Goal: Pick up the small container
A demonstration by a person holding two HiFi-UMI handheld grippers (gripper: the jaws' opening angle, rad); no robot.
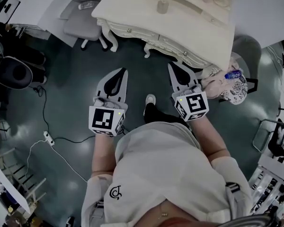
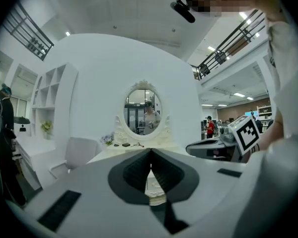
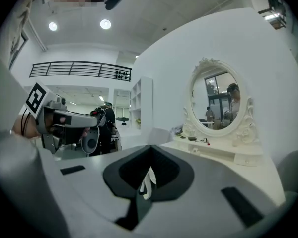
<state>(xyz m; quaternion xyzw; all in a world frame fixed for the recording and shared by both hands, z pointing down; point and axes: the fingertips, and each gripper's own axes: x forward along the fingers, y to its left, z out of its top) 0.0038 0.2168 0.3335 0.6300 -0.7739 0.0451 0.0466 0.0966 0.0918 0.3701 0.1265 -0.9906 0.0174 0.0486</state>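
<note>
A small pale cylindrical container stands on the cream dressing table at the top of the head view. Both grippers are held out over the dark floor, short of the table's front edge and pointing at it. My left gripper is shut with nothing between its jaws; in its own view the tips meet. My right gripper is also shut and empty, its tips together. The container lies well beyond both, nearer the right gripper's line.
An oval mirror rises at the back of the table. A grey office chair stands to the table's left. A patterned seat with a blue bottle is at the right. A cable and power strip lie on the floor.
</note>
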